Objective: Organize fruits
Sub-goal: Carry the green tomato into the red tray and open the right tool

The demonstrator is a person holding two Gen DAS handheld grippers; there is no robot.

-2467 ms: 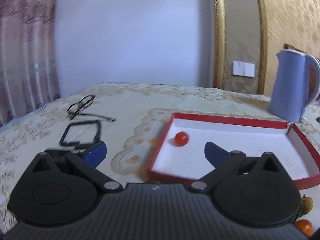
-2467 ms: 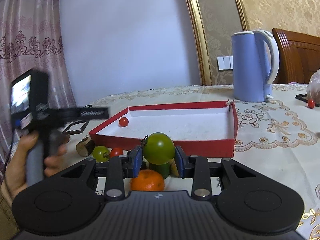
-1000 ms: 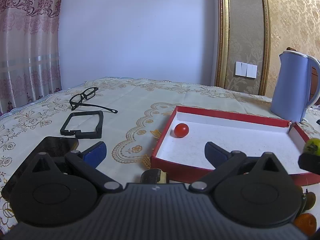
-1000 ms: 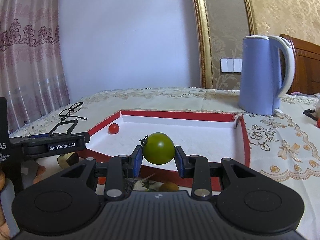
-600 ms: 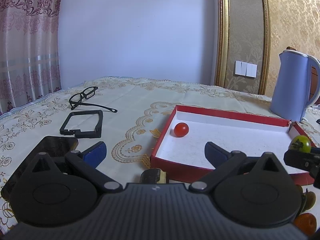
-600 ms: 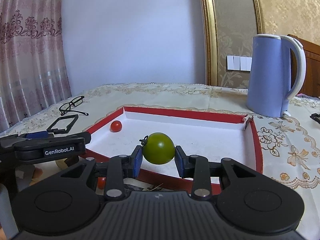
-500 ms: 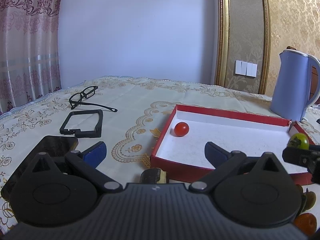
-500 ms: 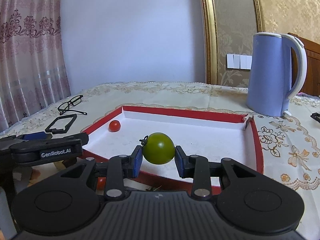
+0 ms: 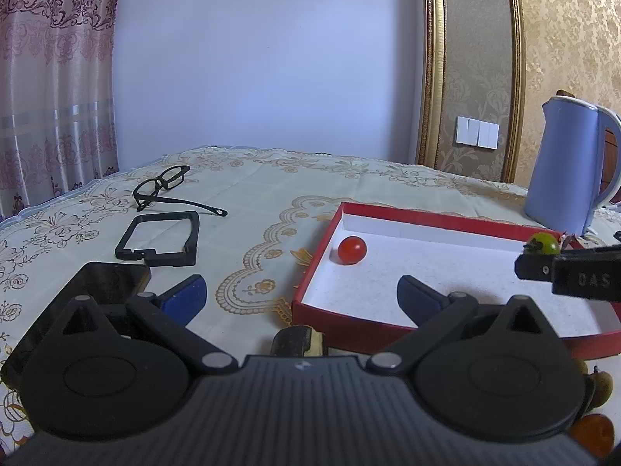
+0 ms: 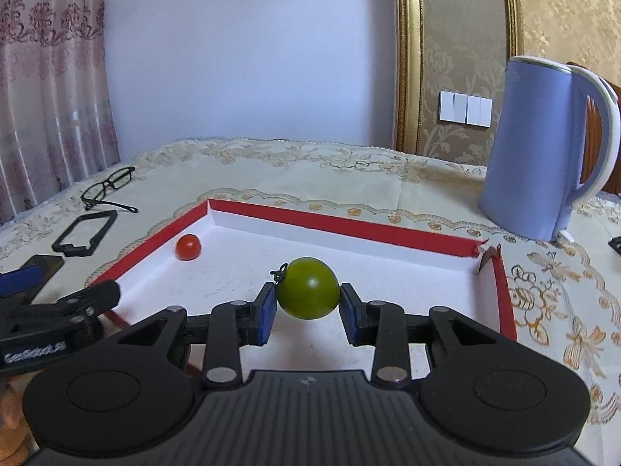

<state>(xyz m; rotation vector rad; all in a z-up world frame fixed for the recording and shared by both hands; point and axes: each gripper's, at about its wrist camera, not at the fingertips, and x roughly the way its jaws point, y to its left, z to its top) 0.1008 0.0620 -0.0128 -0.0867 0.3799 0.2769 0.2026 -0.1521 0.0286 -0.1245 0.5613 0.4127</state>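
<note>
Right wrist: right gripper (image 10: 307, 306) clamps green tomato (image 10: 308, 288) above red tray (image 10: 341, 226)

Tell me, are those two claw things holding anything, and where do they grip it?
The right gripper pinches a green tomato by its two sides, above the red tray. The left gripper is open, holding nothing.

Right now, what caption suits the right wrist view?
Right tongs carry a green tomato over the red tray.

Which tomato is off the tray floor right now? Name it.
The green tomato, clamped in the right tool above the red tray. The red tomato lies on the tray floor near its far left corner.
</note>
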